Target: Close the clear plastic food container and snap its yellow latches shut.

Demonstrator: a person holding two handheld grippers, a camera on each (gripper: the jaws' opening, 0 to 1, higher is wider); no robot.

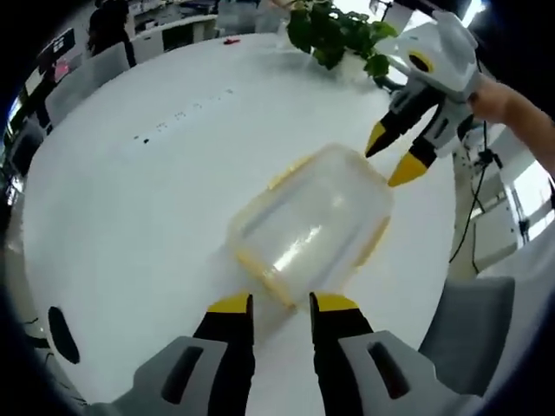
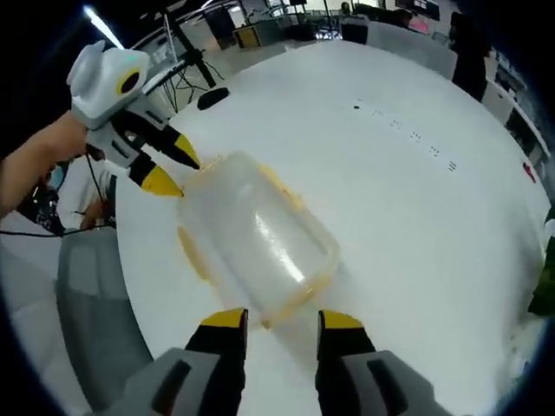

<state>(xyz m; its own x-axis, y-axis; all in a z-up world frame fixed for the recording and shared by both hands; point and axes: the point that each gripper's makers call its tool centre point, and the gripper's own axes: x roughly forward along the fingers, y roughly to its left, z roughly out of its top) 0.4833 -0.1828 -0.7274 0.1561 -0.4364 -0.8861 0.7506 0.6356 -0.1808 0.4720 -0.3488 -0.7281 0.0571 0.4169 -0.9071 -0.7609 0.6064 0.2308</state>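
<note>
The container (image 1: 308,227) lies on the white desk (image 1: 130,217) just ahead of the left gripper (image 1: 282,303), between it and the right gripper (image 1: 392,158) at its far end. Its lid looks already on. Yellow latches (image 1: 260,270) show along the edges — whether any has snapped shut I cannot tell. Both pairs of jaws stand open, empty. A plant (image 1: 334,30) sits well beyond.
</note>
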